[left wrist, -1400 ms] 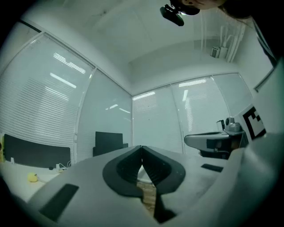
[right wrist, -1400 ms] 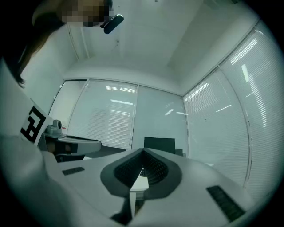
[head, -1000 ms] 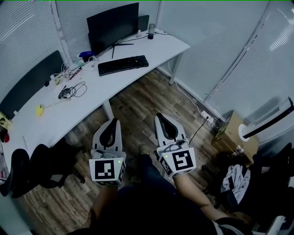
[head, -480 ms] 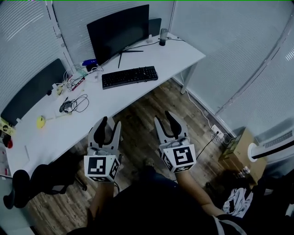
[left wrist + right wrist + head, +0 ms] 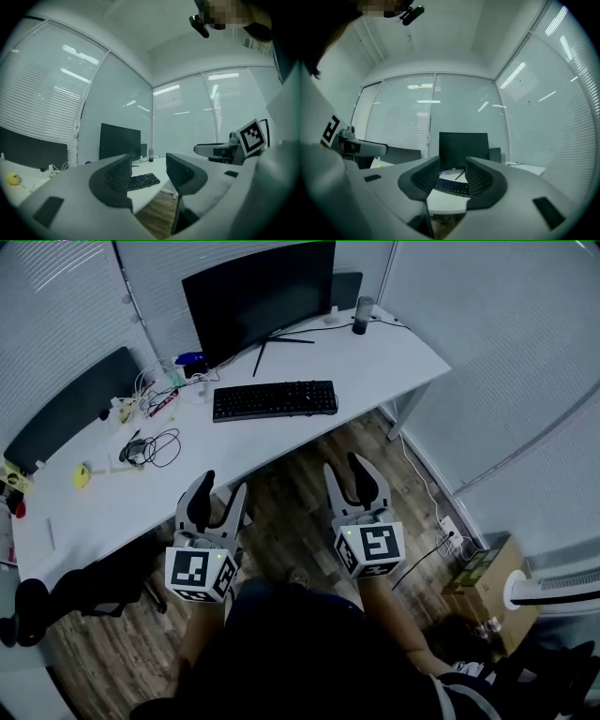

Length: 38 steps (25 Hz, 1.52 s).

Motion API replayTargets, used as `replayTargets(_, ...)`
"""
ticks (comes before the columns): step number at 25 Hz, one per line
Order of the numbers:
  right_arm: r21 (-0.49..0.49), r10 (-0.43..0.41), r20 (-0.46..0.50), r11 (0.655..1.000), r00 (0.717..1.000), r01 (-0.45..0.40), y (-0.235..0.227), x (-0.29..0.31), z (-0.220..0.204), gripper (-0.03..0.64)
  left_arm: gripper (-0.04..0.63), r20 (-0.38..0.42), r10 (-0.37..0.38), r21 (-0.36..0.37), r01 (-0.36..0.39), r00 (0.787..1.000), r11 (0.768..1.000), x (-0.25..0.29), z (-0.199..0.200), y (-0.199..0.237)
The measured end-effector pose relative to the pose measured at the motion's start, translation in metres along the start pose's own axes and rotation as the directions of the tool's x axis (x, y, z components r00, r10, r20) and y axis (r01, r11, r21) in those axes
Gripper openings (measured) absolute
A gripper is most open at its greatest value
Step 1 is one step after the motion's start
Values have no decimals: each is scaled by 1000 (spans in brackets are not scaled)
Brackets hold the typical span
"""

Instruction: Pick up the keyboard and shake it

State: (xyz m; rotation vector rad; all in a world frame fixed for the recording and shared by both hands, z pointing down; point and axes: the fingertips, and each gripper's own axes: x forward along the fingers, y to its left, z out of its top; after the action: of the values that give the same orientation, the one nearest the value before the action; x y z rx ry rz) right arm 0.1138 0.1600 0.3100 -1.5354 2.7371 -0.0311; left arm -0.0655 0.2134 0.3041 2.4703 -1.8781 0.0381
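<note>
**Both grippers open and empty, short of the desk**

The pads [image 5: 114, 179] of the left gripper [image 5: 222, 487] stand apart. Its jaws have just been opening, and nothing lies between them. The right gripper [image 5: 346, 468] is in the same condition: its pads [image 5: 425, 179] are separated, the jaws have just been opening, and the gap is empty. In each gripper view only the distant desk scene shows through the gap.

The two grippers are held side by side over the wood floor [image 5: 298, 457], on the near side of the desk [image 5: 394, 357]. Both point towards it and touch nothing.

The keyboard [image 5: 275, 399] lies flat on the white desktop, close to the near edge. It sits just in front of the stand of the dark monitor [image 5: 259, 294] and well apart from both grippers.

To the left of the keyboard lies a tangle of cables [image 5: 150, 444], and a small yellow object [image 5: 82, 474] rests farther left. A dark cylinder [image 5: 362, 314] stands at the far right of the desk, beside the monitor. A cardboard box [image 5: 480, 579] sits on the floor at the near right.
</note>
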Motion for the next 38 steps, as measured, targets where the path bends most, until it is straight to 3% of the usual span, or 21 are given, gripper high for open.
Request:
replayTargets(8, 14, 20, -21, 1000, 1000, -20, -16, 26, -18, 163, 221, -71, 4, -14, -5, 997, 1000, 34, -30, 17)
replayTargets(13, -50, 18, -27, 999, 999, -19, -32, 52, -22, 163, 221, -62, 7, -32, -9, 998, 999, 79, -39, 36)
replayTargets(19, -66, -5, -69, 998, 998, 0, -65, 120, -39, 163, 221, -62, 1, -20, -2, 998, 1000, 157, -46, 73)
replayTargets(26, -86, 1, -124, 996, 992, -11, -99, 222, -70, 163, 221, -140, 12, -41, -18, 990, 999, 243, -81, 134)
replayTargets(33, -104, -20, -259, 995, 966, -7, -124, 308, -121, 166, 221, -286, -1, -39, -11, 958, 999, 306, -144, 195)
replayTargets(38, -90, -56, -386, 996, 921, 23, -139, 333, -167, 177, 221, -407, -14, -113, -35, 914, 993, 323, -194, 228)
